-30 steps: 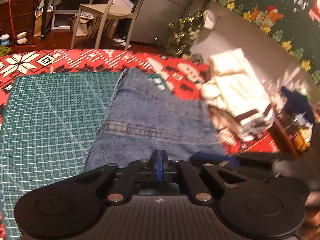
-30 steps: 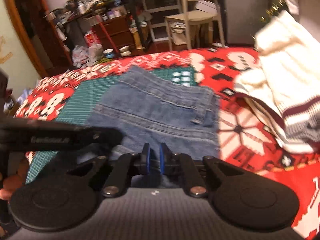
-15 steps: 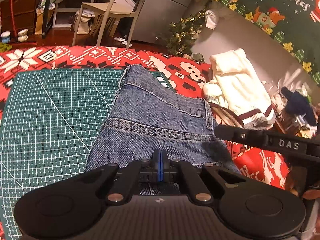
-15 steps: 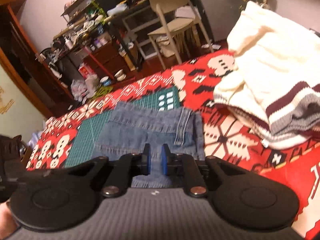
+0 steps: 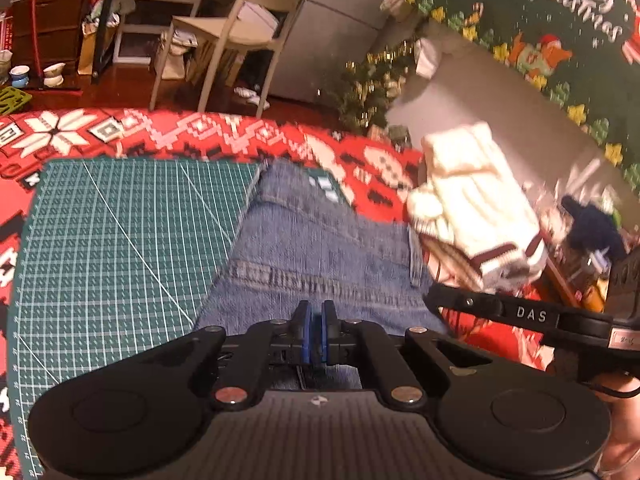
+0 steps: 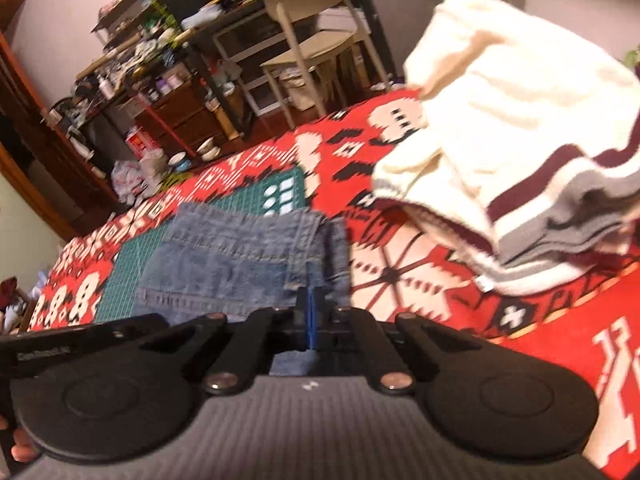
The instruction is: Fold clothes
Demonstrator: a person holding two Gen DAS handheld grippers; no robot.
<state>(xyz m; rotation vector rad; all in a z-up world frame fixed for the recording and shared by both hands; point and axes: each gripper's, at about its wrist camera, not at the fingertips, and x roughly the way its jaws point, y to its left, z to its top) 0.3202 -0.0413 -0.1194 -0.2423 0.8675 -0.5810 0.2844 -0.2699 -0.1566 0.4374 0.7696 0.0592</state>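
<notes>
The near edge of the jeans (image 5: 320, 248) lay hidden behind the left gripper (image 5: 314, 338). Motion blurred their stitching. The cream sweater (image 6: 520, 120) ran off the right wrist picture's edge, and shelf clutter (image 6: 160, 80) was too small to tell.

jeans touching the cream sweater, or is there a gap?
Apart. The right wrist view shows it: a strip of red patterned blanket lies between the right edge of the jeans and the cream sweater.

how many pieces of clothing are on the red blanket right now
2 clearly: the folded denim piece lying partly on the green cutting mat, and the cream sweater heaped to its right. A dark item at the far edge is unclear.
</notes>
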